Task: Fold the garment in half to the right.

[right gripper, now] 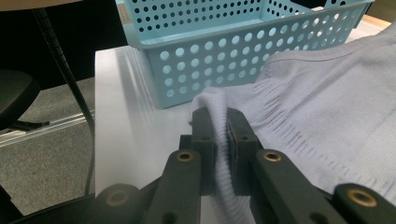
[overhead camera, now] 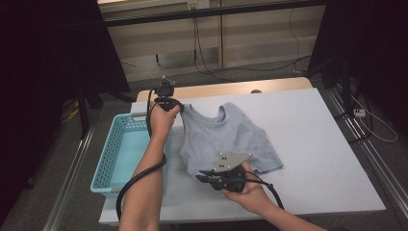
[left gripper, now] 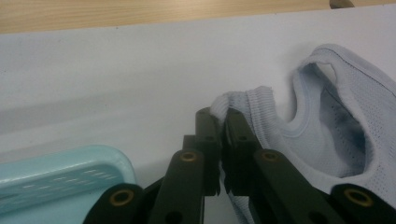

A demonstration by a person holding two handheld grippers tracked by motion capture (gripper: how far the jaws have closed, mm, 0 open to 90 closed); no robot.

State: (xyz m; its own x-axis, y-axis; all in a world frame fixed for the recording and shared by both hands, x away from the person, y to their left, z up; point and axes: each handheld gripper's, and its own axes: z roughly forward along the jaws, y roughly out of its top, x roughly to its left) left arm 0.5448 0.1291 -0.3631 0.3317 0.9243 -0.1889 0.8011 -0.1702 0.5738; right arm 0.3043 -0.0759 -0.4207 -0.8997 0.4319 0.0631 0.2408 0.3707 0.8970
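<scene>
A pale grey-blue knitted vest (overhead camera: 226,139) lies spread on the white table top (overhead camera: 312,144). My left gripper (overhead camera: 174,106) is at the vest's far left shoulder, shut on the ribbed strap (left gripper: 243,100); the cloth bunches between its black jaws (left gripper: 220,122). Near the front edge my right gripper (overhead camera: 199,176) is shut on the vest's ribbed bottom hem (right gripper: 219,140), which runs down between the jaws (right gripper: 220,123). The rest of the vest (right gripper: 336,102) lies flat to the right in that view.
A light blue perforated plastic basket (overhead camera: 111,154) stands at the table's left edge, right beside the vest (right gripper: 210,56). A strip of bare wood (overhead camera: 226,88) shows at the table's far edge. Dark stands and cables surround the table.
</scene>
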